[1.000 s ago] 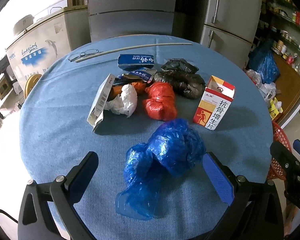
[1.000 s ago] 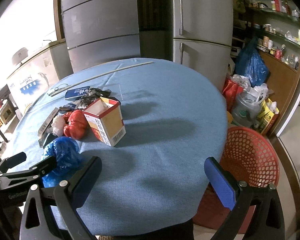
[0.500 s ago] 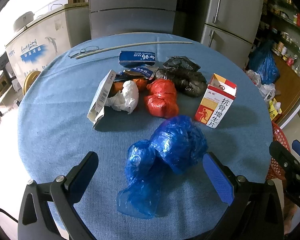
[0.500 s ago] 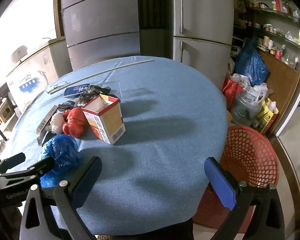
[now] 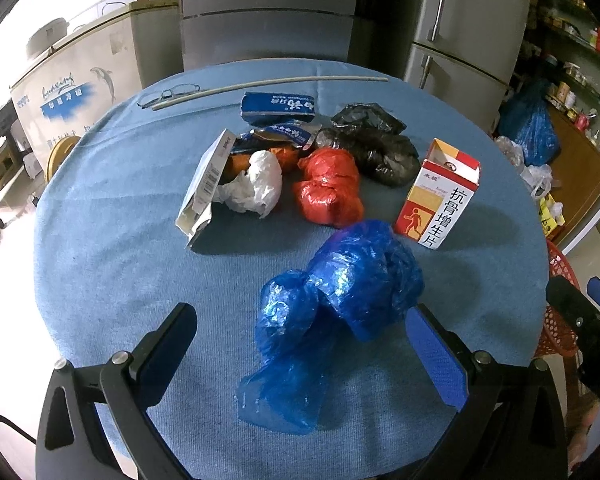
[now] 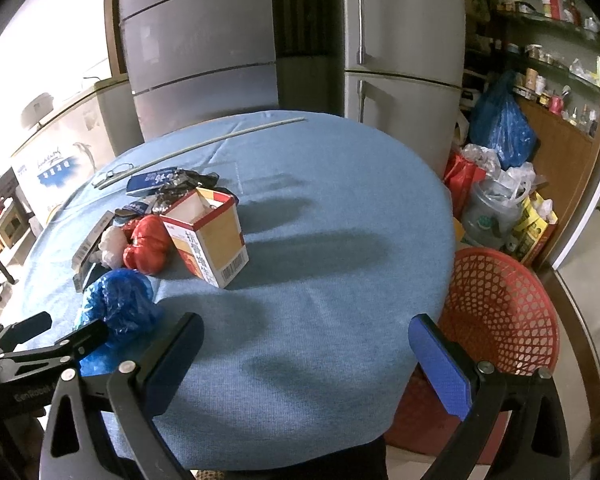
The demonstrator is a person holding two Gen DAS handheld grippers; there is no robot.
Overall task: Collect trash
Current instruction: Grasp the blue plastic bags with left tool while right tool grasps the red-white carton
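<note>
On the counter (image 5: 100, 264), near edge, between the spread fingers of the left tool (image 5: 302, 354): blue bag (image 5: 340, 300), crumpled; long axis running from near-left tail to bulging far-right end; best pinched at the narrow waist, squeezed gently; right tool (image 6: 306, 360) also agape, empty, beside the red basket (image 6: 500, 308).

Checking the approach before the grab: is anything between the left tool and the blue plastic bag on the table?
Nothing visible. The left tool is open with the blue plastic bag already lying between its fingers on the table. The other trash, including the red bag and the upright carton, sits beyond it.
</note>
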